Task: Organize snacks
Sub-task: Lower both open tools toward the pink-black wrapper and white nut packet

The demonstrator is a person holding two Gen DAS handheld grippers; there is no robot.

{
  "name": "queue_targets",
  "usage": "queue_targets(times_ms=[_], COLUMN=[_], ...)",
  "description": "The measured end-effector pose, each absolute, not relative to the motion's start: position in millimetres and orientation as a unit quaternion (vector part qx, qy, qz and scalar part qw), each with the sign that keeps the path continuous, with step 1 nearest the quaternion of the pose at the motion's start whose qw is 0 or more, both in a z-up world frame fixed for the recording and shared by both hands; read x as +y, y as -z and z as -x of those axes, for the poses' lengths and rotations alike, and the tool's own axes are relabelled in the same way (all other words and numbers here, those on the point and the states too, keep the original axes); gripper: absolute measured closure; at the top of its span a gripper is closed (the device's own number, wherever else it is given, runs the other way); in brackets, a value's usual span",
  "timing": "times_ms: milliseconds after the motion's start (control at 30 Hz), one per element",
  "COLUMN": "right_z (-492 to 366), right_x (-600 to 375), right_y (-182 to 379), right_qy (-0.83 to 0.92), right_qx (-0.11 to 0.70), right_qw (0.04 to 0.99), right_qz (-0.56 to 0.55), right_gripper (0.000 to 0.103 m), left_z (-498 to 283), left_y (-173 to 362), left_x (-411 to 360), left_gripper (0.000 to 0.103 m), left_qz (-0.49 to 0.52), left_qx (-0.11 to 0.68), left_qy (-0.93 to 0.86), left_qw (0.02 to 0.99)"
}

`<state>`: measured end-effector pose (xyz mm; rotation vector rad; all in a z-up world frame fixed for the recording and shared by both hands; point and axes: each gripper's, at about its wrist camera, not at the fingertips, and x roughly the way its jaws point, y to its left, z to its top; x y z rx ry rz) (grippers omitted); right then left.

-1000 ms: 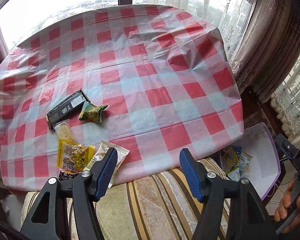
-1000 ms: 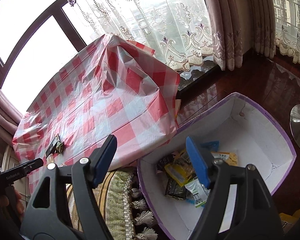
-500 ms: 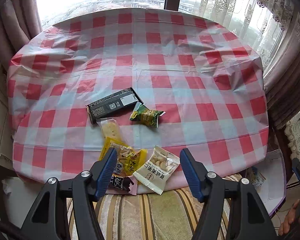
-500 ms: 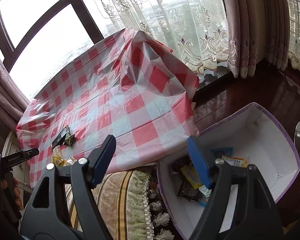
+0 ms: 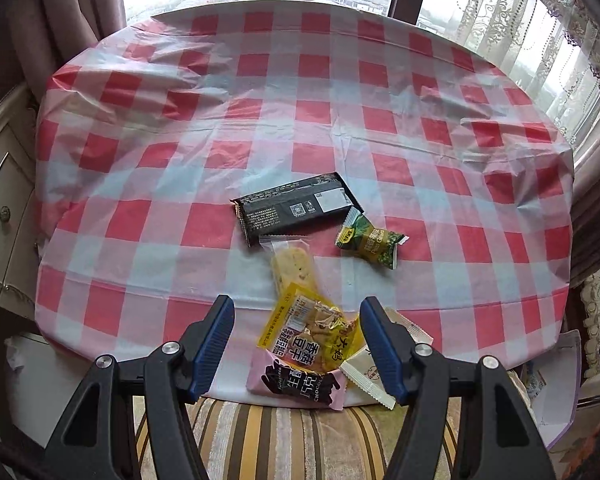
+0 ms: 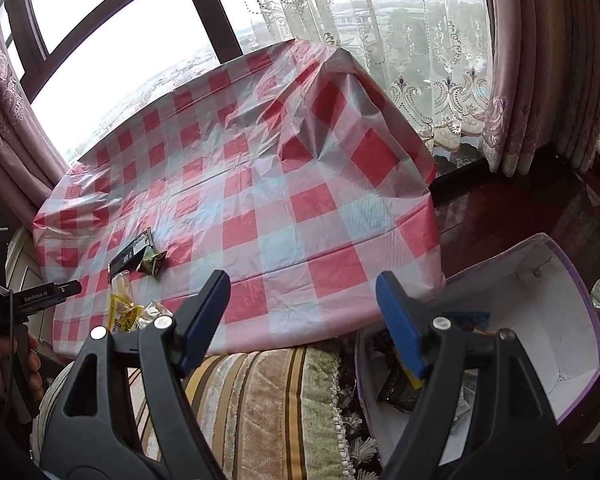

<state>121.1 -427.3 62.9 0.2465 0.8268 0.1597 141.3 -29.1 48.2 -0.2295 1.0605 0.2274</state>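
Several snack packets lie near the front edge of the red-checked table point(image 5: 300, 120): a black bar point(image 5: 296, 208), a green packet point(image 5: 370, 242), a clear-wrapped biscuit point(image 5: 292, 270), a yellow packet point(image 5: 312, 336), a pink-and-black packet point(image 5: 296, 386) and a white packet point(image 5: 370, 378). My left gripper point(image 5: 296, 344) is open, its jaws either side of the yellow packet, above it. My right gripper point(image 6: 302, 320) is open and empty, over the table's front right edge. A white box with purple rim point(image 6: 572, 360) sits on the floor at right and holds several packets point(image 6: 400, 388).
A striped cushioned seat point(image 5: 284, 440) lies below the table's front edge; it also shows in the right wrist view point(image 6: 260, 400). A cabinet point(image 5: 0, 200) stands at left. Curtains point(image 6: 540, 80) and windows ring the table. The left handheld gripper shows at far left point(image 6: 28, 300).
My left gripper has swung left, from the table's right part to over the snack pile. My right gripper has turned left, from the box toward the table.
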Motion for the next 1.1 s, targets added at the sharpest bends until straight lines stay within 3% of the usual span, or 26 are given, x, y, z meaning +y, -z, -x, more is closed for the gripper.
queue_targets(times_ms=[700,1100], right_z=[-156.8,-179.3], right_x=[-356.4,-298.2], right_y=[-55.0,-12.1], right_qy=[-0.060,-0.120], right_qx=[0.434,0.522], right_qw=[0.896,0.843], right_qz=[-0.071,-0.041], right_gripper=[0.025,0.025], left_z=[-138.8,-146.4], left_y=[-29.2,1.0], left_x=[50.4,56.8], left_gripper=[0.036,0.034], left_qz=[0.173,0.201], left_qx=[0.481,0.504], left_qy=[-0.114,-0.061], left_qw=[0.852,0.837])
